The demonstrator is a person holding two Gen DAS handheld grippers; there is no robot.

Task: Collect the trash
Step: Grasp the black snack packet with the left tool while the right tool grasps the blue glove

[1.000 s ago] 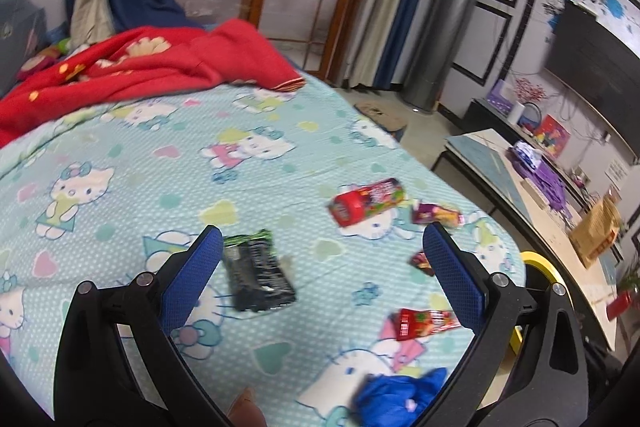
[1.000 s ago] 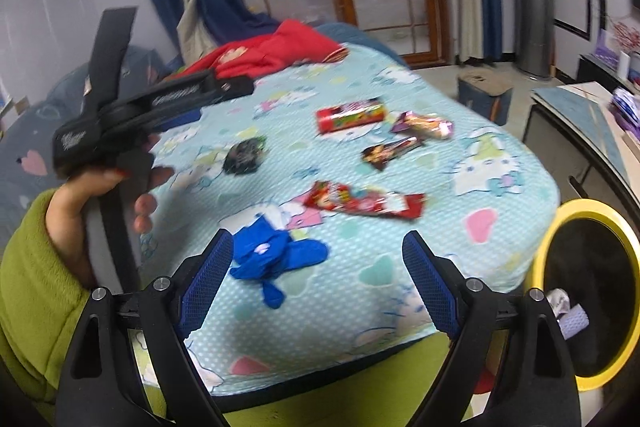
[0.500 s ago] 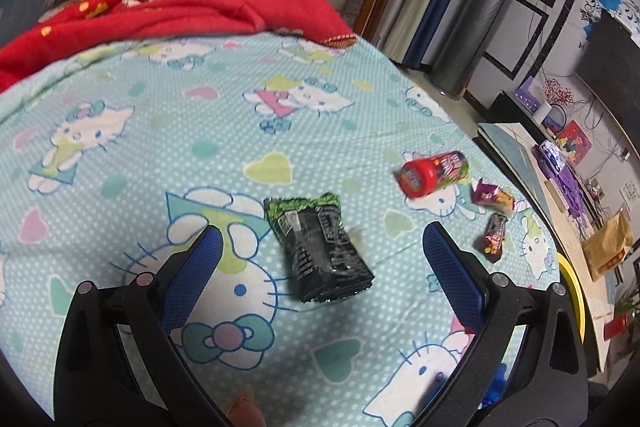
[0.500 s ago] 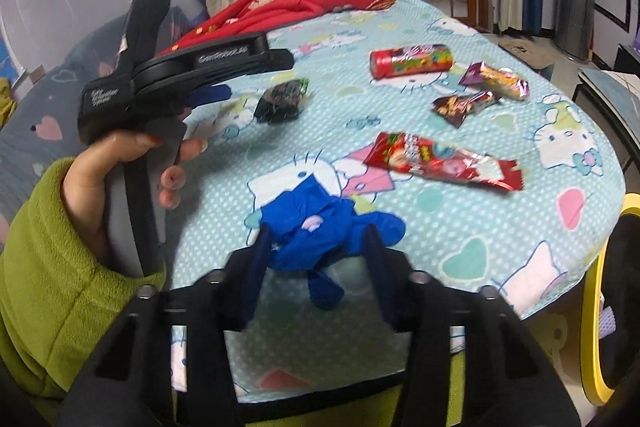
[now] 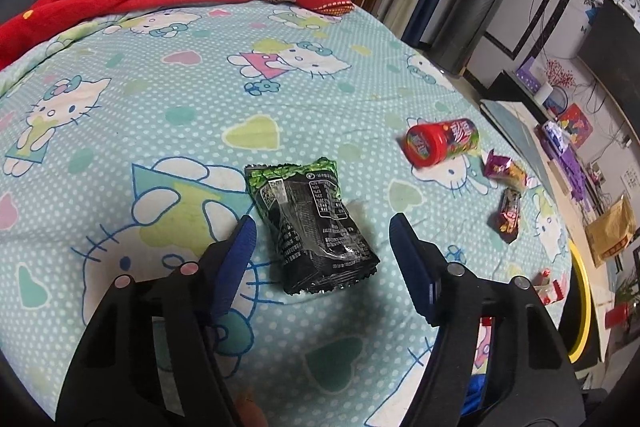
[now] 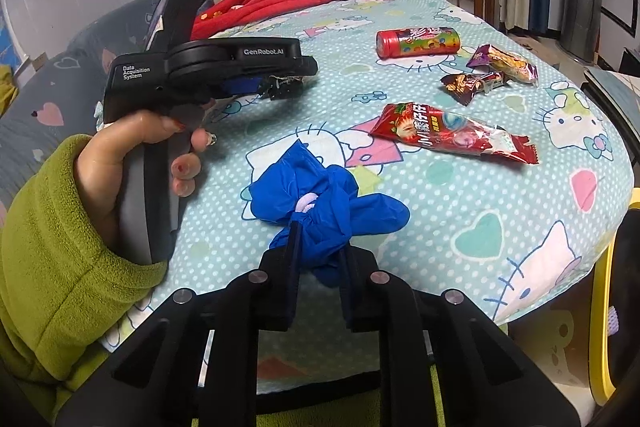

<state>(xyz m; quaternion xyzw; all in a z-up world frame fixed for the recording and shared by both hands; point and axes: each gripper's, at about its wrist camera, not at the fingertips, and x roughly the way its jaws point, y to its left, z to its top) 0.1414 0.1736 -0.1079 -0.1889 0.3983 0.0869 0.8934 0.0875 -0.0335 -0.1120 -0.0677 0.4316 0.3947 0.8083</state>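
Both grippers have dropped toward the bed with the pale blue cartoon-cat sheet since a second ago, and both have gone from spread wide to narrowing. The right gripper was wide with the crumpled blue disposable glove lying ahead of it; now its fingers are closing on the near end of that glove, the blue film bunched between them, so the glove looks caught though the squeeze is not finished. The left gripper has come down over the black snack packet with a green top edge; its fingers are closing but are not touching it yet, one just left of the packet, the other clear of it on the right (so nothing is held there).

For the task, this reads as two pickups starting at once. The red sweets tube, the purple wrapper, the dark brown wrapper and the long red wrapper lie beyond the fingers, untouched.

The yellow-rimmed bin is cut off at the frame edge in both views, so its contents cannot be judged. In the right view the left gripper's body hides most of the black packet. How much of the glove lies under the right fingers is hidden
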